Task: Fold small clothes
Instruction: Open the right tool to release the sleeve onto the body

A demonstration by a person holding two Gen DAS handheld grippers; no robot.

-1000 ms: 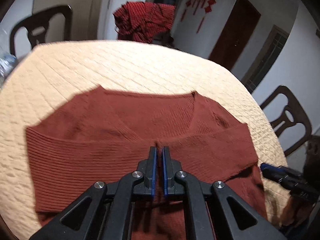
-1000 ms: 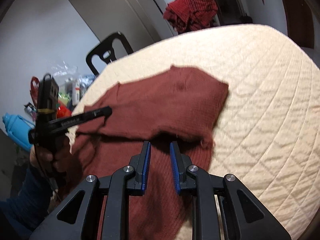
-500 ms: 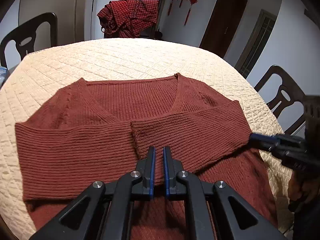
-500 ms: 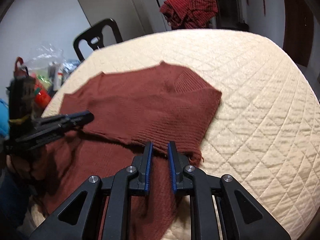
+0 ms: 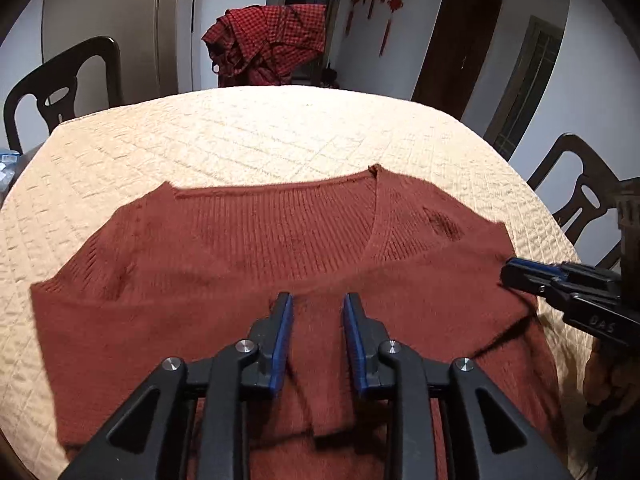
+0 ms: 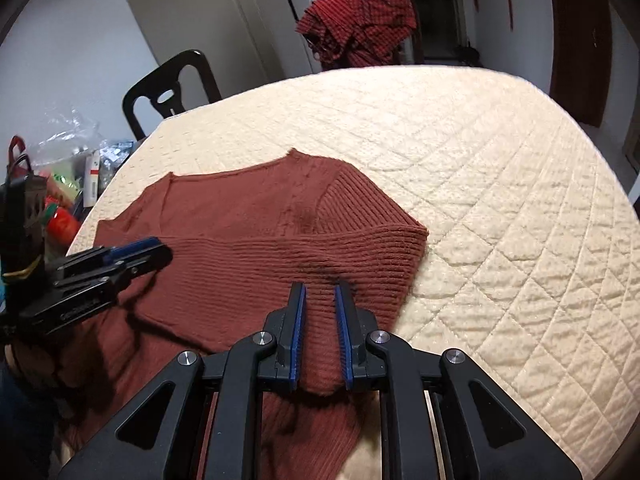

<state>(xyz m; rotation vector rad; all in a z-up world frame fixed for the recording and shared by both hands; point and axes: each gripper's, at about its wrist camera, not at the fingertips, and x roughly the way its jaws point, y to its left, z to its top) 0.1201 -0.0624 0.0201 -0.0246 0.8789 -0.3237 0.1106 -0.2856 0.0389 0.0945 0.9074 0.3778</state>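
A rust-brown ribbed V-neck sweater (image 5: 248,240) lies flat on the table, both sleeves folded across its front; it also shows in the right wrist view (image 6: 248,216). My left gripper (image 5: 318,304) is open over the middle of the sweater, above the folded sleeve cuffs, holding nothing. My right gripper (image 6: 320,296) is partly open, low over the folded right sleeve near the sweater's right edge, with fabric lying between its fingers. Each gripper also shows in the other's view: the right gripper (image 5: 516,274) at the sweater's right side, the left gripper (image 6: 152,254) over its left half.
The round table has a cream quilted cover (image 5: 260,132) (image 6: 500,184). Dark chairs stand around it (image 5: 64,84) (image 5: 576,196) (image 6: 172,88). A red checked cloth (image 5: 272,44) hangs over a far chair. Bags and packets (image 6: 72,176) are piled to the left.
My left gripper has opened and let go of the sleeve, which now lies folded on the sweater. My right gripper has opened a little over the right sleeve. Both moved slightly forward.
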